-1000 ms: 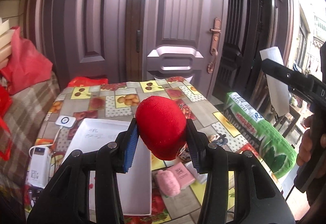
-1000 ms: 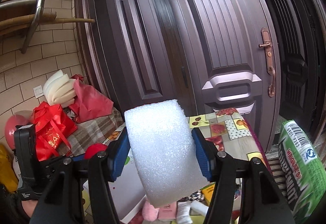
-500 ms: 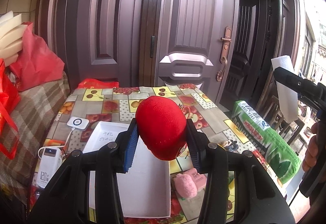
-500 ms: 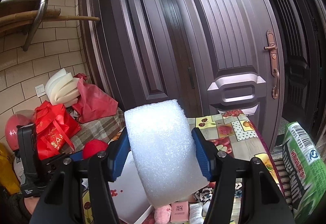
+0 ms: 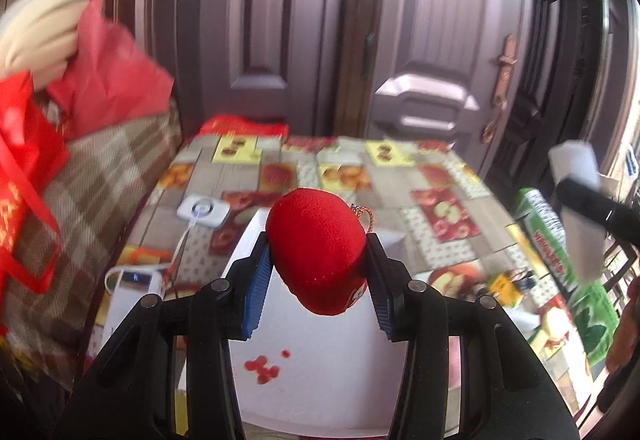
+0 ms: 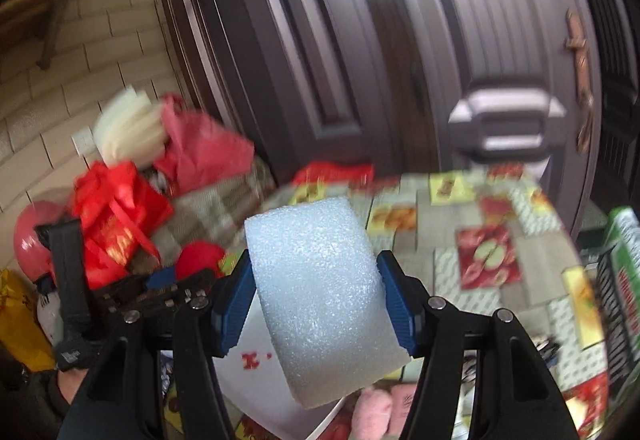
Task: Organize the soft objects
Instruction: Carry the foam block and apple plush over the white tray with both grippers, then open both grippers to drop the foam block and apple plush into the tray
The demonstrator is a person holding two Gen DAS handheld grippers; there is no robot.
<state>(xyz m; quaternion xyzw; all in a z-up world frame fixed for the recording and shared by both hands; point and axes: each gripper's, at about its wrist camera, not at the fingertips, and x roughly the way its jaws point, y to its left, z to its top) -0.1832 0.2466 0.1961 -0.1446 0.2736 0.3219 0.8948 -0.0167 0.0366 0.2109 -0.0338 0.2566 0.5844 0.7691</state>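
**Both grippers loaded above the white tray**

The left gripper [image 5: 318,272] is clamped on a red plush ball [image 5: 318,252], its blue pads [image 5: 256,290] pressing the ball's sides at the centre of the left wrist frame. The ball hangs over a white tray [image 5: 320,380] that fills the lower middle of that frame, resting on a table [image 5: 440,207] covered with a fruit-patterned cloth. A small white device [image 5: 203,208] with a cable lies left of centre on the cloth, and a white power bank [image 5: 134,290] sits at the lower left, just beside the tray.

The right gripper [image 6: 316,300] is closed on a white foam block [image 6: 320,300], held at the centre of the right wrist frame. Below the block, at the bottom edge, a pink soft item [image 6: 374,410] lies on the table just beside the tray's rim. Red bags [image 6: 120,220] are piled at the left of that frame, and a green package [image 6: 624,280] shows at the right edge.
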